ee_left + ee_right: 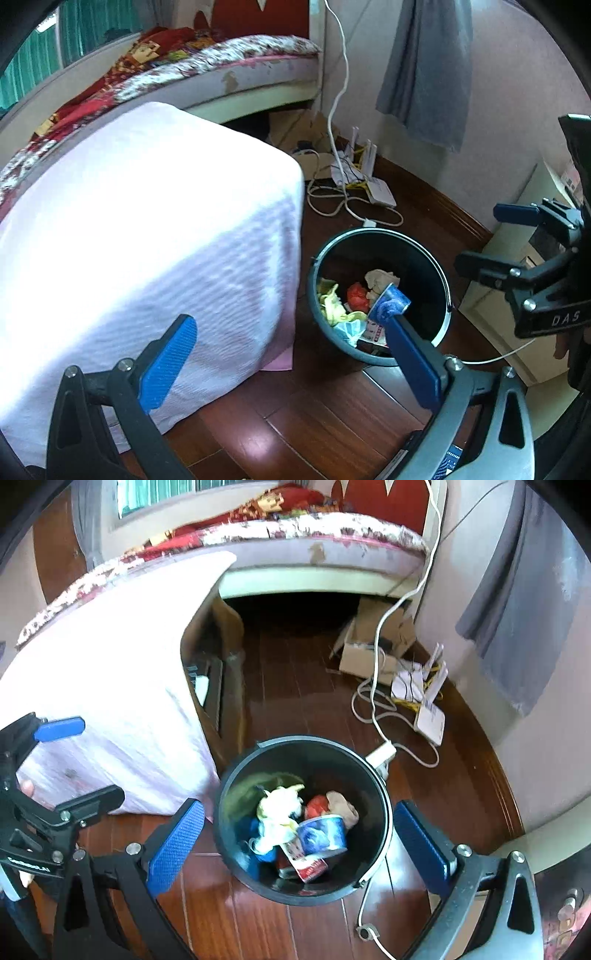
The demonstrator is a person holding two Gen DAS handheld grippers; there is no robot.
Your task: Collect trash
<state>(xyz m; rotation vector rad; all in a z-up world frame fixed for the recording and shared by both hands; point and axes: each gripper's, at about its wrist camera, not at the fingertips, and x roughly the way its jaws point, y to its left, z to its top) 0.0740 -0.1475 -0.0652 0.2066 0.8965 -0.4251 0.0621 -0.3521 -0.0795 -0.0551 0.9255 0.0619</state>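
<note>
Trash (pixel 295 827) is lying heaped in the bottom of a round dark bin (pixel 382 794) that is standing on the wooden floor (pixel 288 686), just beside the cloth-draped tabletop (pixel 147 236). Behind them a bed (pixel 229 62) with a patterned cover is running along the far wall, and a grey cloth (pixel 428 74) is hanging on the wall to the right. A white cable (pixel 376 686) is trailing down across the floor to a white router (pixel 430 716) near the skirting, with an open cardboard box (pixel 364 646) sitting close to the bed.

In the bin, a blue-and-white paper cup (pixel 323 834) is lying on its side, a red-and-white packet (pixel 308 867) is resting just below it, and crumpled white tissue (pixel 277 808), a red scrap (pixel 316 806) and a beige wad (pixel 343 806) are crowding around it.

The left claw (pixel 291 332) is hanging above the floor with its blue pads spread fully apart, gripping nothing. The right claw (pixel 299 845) is hovering over the bin, likewise spread wide and empty, the bin showing between its pads.
</note>
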